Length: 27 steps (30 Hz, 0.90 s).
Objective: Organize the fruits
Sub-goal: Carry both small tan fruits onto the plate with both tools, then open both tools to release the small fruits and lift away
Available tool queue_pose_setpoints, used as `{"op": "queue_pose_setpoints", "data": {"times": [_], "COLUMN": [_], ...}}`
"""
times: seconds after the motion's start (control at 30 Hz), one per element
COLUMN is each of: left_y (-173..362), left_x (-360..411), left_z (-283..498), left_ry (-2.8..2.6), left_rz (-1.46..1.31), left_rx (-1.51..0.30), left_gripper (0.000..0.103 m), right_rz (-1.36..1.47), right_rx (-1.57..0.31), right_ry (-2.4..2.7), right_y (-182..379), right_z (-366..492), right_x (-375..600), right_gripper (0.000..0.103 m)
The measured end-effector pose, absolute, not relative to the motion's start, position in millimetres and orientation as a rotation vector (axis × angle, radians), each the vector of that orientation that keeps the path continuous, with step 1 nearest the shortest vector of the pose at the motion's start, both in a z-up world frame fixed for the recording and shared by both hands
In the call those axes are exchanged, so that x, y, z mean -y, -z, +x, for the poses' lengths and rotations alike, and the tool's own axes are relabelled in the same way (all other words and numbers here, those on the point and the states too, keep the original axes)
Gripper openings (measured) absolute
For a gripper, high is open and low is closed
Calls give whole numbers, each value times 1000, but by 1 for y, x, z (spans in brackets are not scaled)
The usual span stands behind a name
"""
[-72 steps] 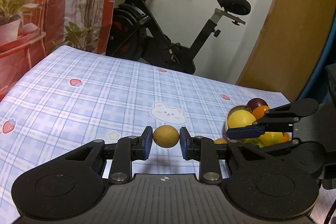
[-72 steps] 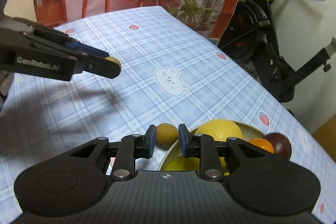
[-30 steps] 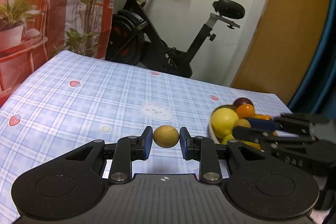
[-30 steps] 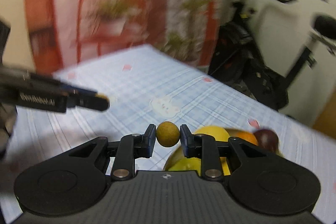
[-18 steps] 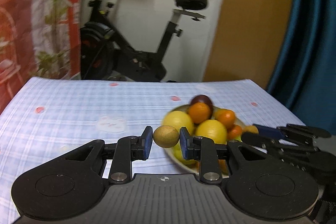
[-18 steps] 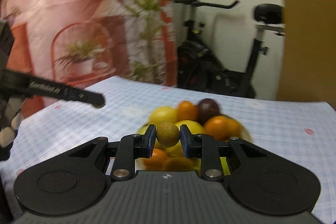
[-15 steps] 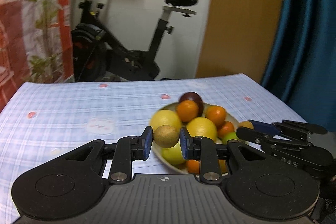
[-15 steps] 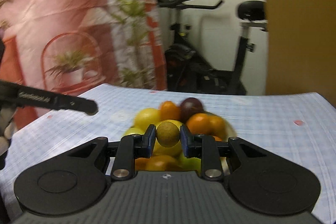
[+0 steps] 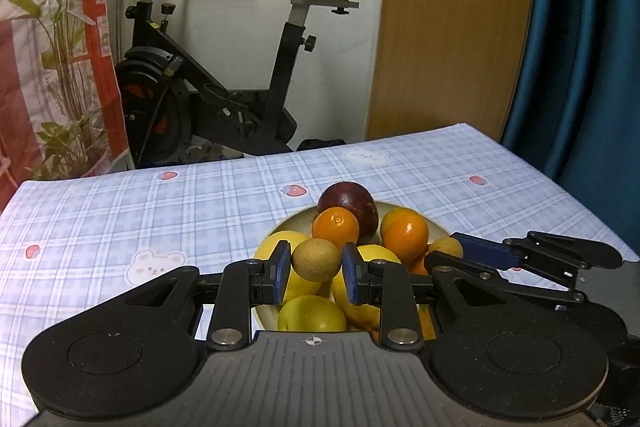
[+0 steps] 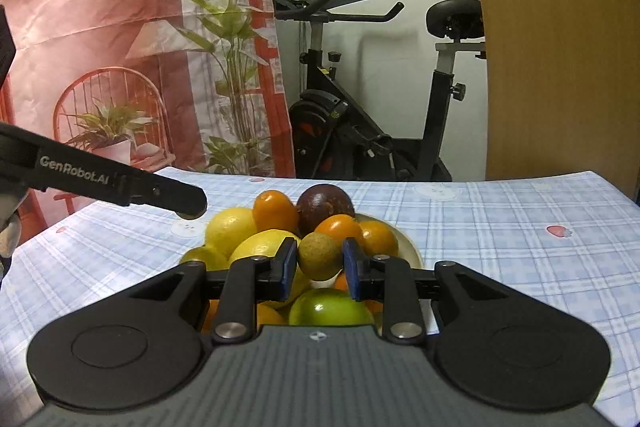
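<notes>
1. I read this as a home room.
2. Exercise bike (image 9: 224,67) parked against a white wall.
3. Teal curtain (image 9: 580,47) beside a wooden door panel (image 9: 452,19).
4. Printed backdrop (image 10: 120,27) showing plants and a chair.
5. Worktop under a bear-and-strawberry checked cloth (image 9: 120,211), with a fruit bowl (image 10: 408,247).

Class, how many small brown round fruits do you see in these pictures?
2. The first brown fruit is gripped in the left tongs, the second brown fruit in the right tongs, both above the bowl. Others may be hidden in the pile.
</notes>
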<state>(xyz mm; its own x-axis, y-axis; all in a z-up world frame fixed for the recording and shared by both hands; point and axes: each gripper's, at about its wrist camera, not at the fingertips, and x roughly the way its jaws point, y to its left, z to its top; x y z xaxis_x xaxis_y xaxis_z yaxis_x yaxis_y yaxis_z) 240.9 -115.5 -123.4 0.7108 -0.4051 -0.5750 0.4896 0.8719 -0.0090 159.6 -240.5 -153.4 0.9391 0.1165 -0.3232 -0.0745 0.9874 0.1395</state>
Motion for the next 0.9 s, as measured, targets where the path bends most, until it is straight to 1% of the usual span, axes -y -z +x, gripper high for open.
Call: {"op": "queue_pose_setpoints", "data": {"times": [0.73,0.77,0.8,0.83,0.87,0.9], "left_y": [133,133,133,132,132,131], "left_x": [123,122,121,120,119,118], "left_z": [253,253,254,254,253,253], "left_ry": [510,508,507,504,503,500], "left_rz": [185,185,185,183,183,181], "left_rx": [-653,-654,-655,-656,-642,-641], "left_gripper": [31,33,40,44,49,52], "right_rz": [151,152,151,152,153,154], "right_rx": [-381,-382,-382,-381,-380,-379], "right_ry": [-116,-116,-116,-115,-114,-114], "right_y": [160,160,160,160,160,160], "right_z": [169,170,170,170,170,170], "right_x": [243,243,243,243,244,244], "right_gripper": [28,28,28,28,29,33]}}
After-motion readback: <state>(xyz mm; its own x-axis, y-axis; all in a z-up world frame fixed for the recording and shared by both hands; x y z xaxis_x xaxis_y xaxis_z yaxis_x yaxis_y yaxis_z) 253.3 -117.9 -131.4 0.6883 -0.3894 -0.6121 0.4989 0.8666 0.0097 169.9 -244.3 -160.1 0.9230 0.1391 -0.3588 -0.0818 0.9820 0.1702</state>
